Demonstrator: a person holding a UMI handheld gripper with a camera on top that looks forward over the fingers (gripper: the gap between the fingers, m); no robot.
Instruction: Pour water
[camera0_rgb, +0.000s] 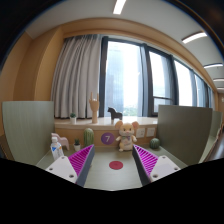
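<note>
My gripper (113, 163) is open and holds nothing; its two magenta pads (82, 160) stand wide apart over the pale table (112, 175). A flat red round disc (115, 165) lies on the table between the fingers. Just beyond it a purple round marker with the number 7 (107, 139) lies on the table. A plush bear (126, 134) sits beyond the fingers, right of the marker. A small bottle with a blue cap (56, 149) stands to the left, outside the left finger. No cup or jug shows clearly.
Grey partition panels stand at the left (28, 128) and right (185, 125). A small green cactus-like figure (88, 136) and other small items stand at the back of the table. Curtains (75, 75) and large windows (125, 75) lie behind.
</note>
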